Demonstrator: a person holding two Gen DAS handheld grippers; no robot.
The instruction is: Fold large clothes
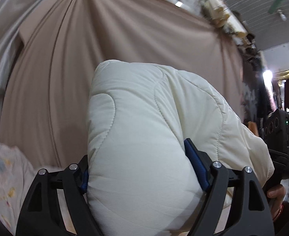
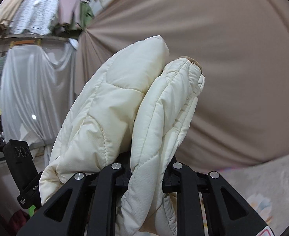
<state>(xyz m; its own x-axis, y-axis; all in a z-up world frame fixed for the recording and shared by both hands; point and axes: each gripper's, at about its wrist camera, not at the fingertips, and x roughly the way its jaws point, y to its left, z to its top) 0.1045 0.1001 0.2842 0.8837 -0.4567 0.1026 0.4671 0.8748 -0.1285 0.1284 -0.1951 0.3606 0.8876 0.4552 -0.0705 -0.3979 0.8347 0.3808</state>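
A cream quilted jacket (image 1: pixel 144 118) fills the middle of the left wrist view. My left gripper (image 1: pixel 142 169) is shut on a thick puffy fold of it, blue pads (image 1: pixel 195 165) pressed into each side. In the right wrist view the same jacket (image 2: pixel 109 110) bulges up between the fingers, and my right gripper (image 2: pixel 147 173) is shut on a bunched edge with a tan-trimmed cuff or collar (image 2: pixel 193 61) at the top. Both grippers hold the jacket lifted. The right gripper's body (image 1: pixel 278 129) shows at the right edge of the left view.
A taupe draped cloth (image 1: pixel 109 45) hangs behind the jacket in both views. A white draped cloth (image 2: pixel 36 90) hangs at the left of the right view, with hanging clothes (image 2: pixel 38 17) above. A pale floral sheet (image 1: pixel 5 181) lies at the lower left.
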